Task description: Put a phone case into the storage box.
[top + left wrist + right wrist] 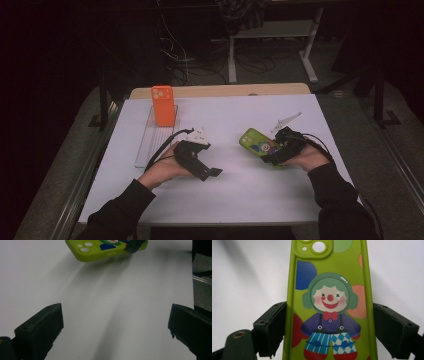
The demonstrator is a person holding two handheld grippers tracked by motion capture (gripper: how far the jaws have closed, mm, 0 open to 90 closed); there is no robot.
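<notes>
A white counter (235,190) carries a clear tray (150,142) at its far left, with an orange case (163,105) on the tray's far end.

An orange phone case (163,104) stands upright at the far end of a clear tray (150,141) on the left of the white surface (240,190); beyond the surface's far edge, cables (175,55) lie on the dark floor beside white desk legs (232,60).
</notes>
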